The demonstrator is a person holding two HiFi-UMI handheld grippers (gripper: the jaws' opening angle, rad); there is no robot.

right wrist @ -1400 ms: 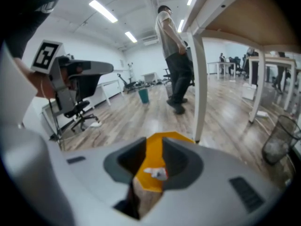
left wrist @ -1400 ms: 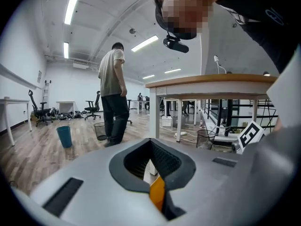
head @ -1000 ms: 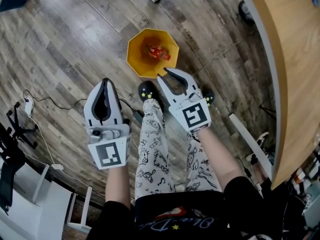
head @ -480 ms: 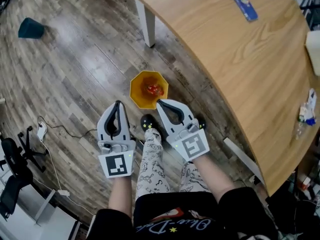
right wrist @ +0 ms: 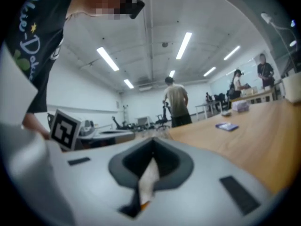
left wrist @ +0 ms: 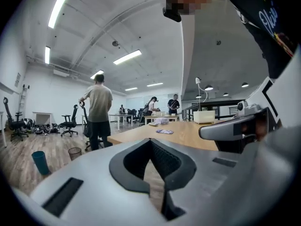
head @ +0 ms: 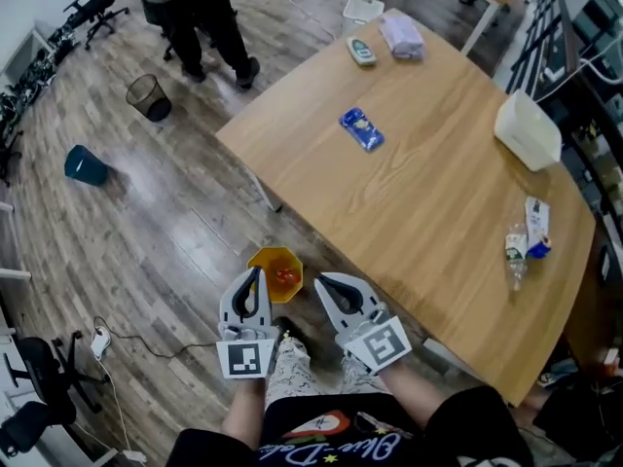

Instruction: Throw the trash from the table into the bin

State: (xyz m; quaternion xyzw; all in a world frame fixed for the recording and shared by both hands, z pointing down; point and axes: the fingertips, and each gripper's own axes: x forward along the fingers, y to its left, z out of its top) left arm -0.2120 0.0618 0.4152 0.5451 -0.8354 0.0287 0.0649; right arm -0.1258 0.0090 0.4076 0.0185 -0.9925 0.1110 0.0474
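Left gripper [head: 255, 275] and right gripper [head: 323, 282] are being held by the orange bin [head: 265, 259], jaws closed and empty. A blue wrapper [head: 361, 129] is lying on the worktop [head: 428, 193] at twelve o'clock, long axis eleven-to-five. The right gripper is judged nearer.

Red scrap [head: 285, 276] in the yellow bin [head: 261, 259]: too small for detail.

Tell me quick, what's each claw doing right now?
Left gripper: closed, empty.
Right gripper: closed, apparently empty.
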